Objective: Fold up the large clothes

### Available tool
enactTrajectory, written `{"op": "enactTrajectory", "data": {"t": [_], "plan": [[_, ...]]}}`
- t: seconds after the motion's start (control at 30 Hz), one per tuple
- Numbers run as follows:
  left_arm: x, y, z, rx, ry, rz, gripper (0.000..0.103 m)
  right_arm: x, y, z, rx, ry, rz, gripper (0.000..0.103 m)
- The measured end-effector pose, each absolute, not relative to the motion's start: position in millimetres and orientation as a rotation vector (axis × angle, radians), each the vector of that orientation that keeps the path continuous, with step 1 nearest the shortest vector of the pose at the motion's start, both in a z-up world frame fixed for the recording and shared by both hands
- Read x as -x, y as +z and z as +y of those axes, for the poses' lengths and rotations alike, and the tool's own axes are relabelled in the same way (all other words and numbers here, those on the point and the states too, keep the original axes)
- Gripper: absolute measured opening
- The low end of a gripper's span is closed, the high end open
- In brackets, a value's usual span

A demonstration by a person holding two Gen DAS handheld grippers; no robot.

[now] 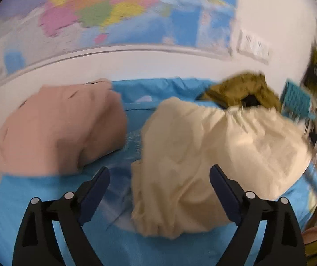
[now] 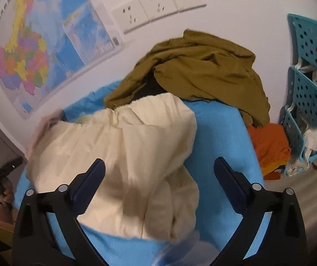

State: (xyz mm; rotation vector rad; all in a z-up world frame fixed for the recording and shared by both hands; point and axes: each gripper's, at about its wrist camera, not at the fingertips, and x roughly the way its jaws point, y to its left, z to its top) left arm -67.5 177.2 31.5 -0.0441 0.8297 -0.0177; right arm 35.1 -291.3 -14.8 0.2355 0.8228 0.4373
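A cream garment (image 1: 203,159) lies bunched and partly folded on the blue table cover (image 1: 36,199). My left gripper (image 1: 160,171) hovers over its near left part, jaws wide and open, with the cloth below them and nothing gripped. In the right wrist view the same cream garment (image 2: 123,150) fills the middle. My right gripper (image 2: 159,163) stands open above its near edge, holding nothing. The left wrist view is blurred.
A pink garment (image 1: 58,128) lies at the left by the wall. An olive garment (image 2: 203,71) is heaped at the back, an orange one (image 2: 269,148) at the right beside a teal perforated rack (image 2: 307,88). A map (image 2: 36,44) and sockets (image 2: 156,6) are on the wall.
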Motion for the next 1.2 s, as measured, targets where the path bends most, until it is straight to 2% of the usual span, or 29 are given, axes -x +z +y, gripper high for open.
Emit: {"op": "enactTrajectory", "data": {"t": [0.03, 0.07, 0.1, 0.17, 0.2, 0.27, 0.3, 0.4, 0.47, 0.5, 0.57, 0.63, 0.67, 0.7, 0.73, 0.8, 0.9, 0.93, 1.0, 1.03, 1.07, 1.1, 1.13, 1.2], "plan": [[58.5, 25.5, 171.5, 0.031, -0.028, 0.853, 0.087, -41.5, -19.3, -285.7, -0.216, 0.439, 0.835, 0.08], [51.4, 17.0, 170.2, 0.018, -0.039, 0.881, 0.08, -48.6, -24.1, -281.8, -0.197, 0.452, 0.854, 0.062], [39.0, 3.9, 168.0, -0.004, -0.026, 0.926, 0.073, -56.6, -29.8, -273.6, -0.185, 0.468, 0.877, 0.038], [22.7, -13.7, 166.9, -0.011, 0.015, 0.994, 0.034, -62.0, -32.6, -264.6, -0.166, 0.487, 0.889, 0.019], [16.9, -19.0, 170.7, 0.019, 0.022, 1.011, 0.028, -65.5, -24.3, -259.6, -0.14, 0.474, 0.862, 0.011], [15.6, -17.0, 180.7, 0.08, 0.026, 0.991, 0.013, -67.9, -6.2, -257.6, -0.131, 0.466, 0.804, 0.008], [14.4, -14.2, 184.5, 0.101, 0.029, 0.977, 0.011, -70.3, 0.0, -257.9, -0.135, 0.468, 0.785, 0.007], [15.8, -13.6, 196.0, 0.166, 0.036, 0.953, 0.009, -84.6, 3.4, -253.7, -0.134, 0.45, 0.76, 0.007], [14.6, -22.0, 202.7, 0.223, 0.041, 0.954, 0.01, -98.1, -17.8, -246.3, -0.109, 0.446, 0.846, 0.011], [14.8, -24.7, 202.7, 0.225, 0.053, 0.959, 0.012, -103.0, -28.2, -245.6, -0.113, 0.436, 0.887, 0.025], [21.7, -22.6, 193.4, 0.182, 0.073, 0.958, 0.02, -107.1, -42.5, -251.3, -0.13, 0.419, 0.94, 0.042], [26.3, -11.8, 189.9, 0.16, 0.07, 0.924, 0.025, -99.0, -33.9, -263.0, -0.169, 0.399, 0.907, 0.051], [30.1, -2.8, 188.7, 0.155, 0.053, 0.889, 0.043, -92.8, -25.7, -267.3, -0.18, 0.401, 0.874, 0.064], [31.3, 3.8, 187.5, 0.147, 0.034, 0.866, 0.05, -84.3, -13.3, -270.0, -0.185, 0.405, 0.826, 0.07], [33.4, 12.5, 183.7, 0.127, 0.01, 0.837, 0.062, -79.3, -5.3, -268.4, -0.177, 0.413, 0.799, 0.071], [34.3, 23.4, 171.1, 0.064, -0.026, 0.797, 0.063, -74.9, 5.2, -252.7, -0.136, 0.458, 0.781, 0.072], [19.1, 13.3, 152.0, -0.009, -0.067, 0.848, 0.064, -87.1, -1.8, -215.7, -0.033, 0.51, 0.838, 0.072], [10.4, 6.0, 147.4, -0.014, -0.069, 0.876, 0.064, -94.5, -9.3, -202.6, 0.007, 0.505, 0.869, 0.069], [-5.1, -10.7, 144.6, -0.016, -0.07, 0.926, 0.054, -107.9, -20.7, -188.5, 0.046, 0.505, 0.907, 0.028], [-12.1, -17.9, 145.7, -0.029, -0.041, 0.943, 0.038, -114.5, -24.3, -183.5, 0.059, 0.509, 0.921, 0.022], [-17.7, -22.0, 146.5, -0.035, -0.022, 0.953, 0.019, -119.8, -24.4, -180.0, 0.057, 0.513, 0.921, 0.011], [-23.2, -24.4, 151.6, -0.03, 0.022, 0.962, 0.011, -123.6, -20.8, -177.9, 0.054, 0.519, 0.91, 0.004], [-25.5, -24.0, 159.7, 0.0, 0.034, 0.961, 0.004, -125.9, -15.7, -176.9, 0.056, 0.517, 0.89, 0.003], [-27.3, -22.9, 176.8, 0.066, 0.061, 0.952, 0.004, -131.3, 0.6, -176.2, 0.036, 0.499, 0.822, 0.002]]}}
